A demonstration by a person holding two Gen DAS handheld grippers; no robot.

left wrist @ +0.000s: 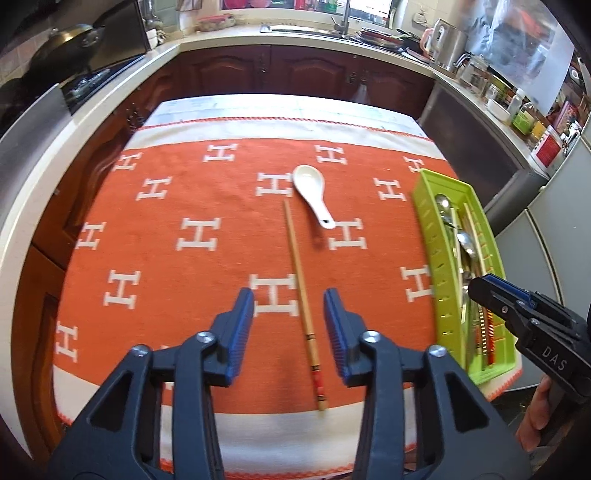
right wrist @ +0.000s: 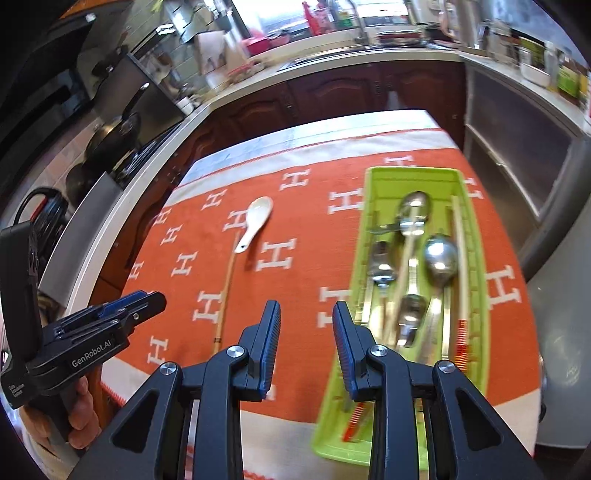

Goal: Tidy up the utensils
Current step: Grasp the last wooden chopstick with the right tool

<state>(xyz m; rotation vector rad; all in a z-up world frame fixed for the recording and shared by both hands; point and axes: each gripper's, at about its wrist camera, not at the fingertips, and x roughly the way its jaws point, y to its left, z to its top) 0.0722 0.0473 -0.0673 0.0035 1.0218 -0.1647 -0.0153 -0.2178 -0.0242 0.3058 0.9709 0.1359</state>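
A single wooden chopstick (left wrist: 302, 299) lies on the orange cloth, running away from me, and my left gripper (left wrist: 289, 314) hangs open above its near half. A white ceramic spoon (left wrist: 312, 194) lies just beyond the chopstick's far tip. A green utensil tray (left wrist: 428, 236) at the right holds several metal spoons and chopsticks. In the right wrist view my right gripper (right wrist: 306, 332) is open and empty over the tray's (right wrist: 369, 206) near left rim. The spoon (right wrist: 255, 221) and the chopstick (right wrist: 225, 295) lie to its left.
The table carries an orange cloth with white H marks (left wrist: 184, 240). Dark wood cabinets (left wrist: 295, 70) and a counter with a sink (left wrist: 306, 29) run behind it. A stove with a pan (left wrist: 74, 40) is at the left, a metal appliance (left wrist: 480, 140) at the right.
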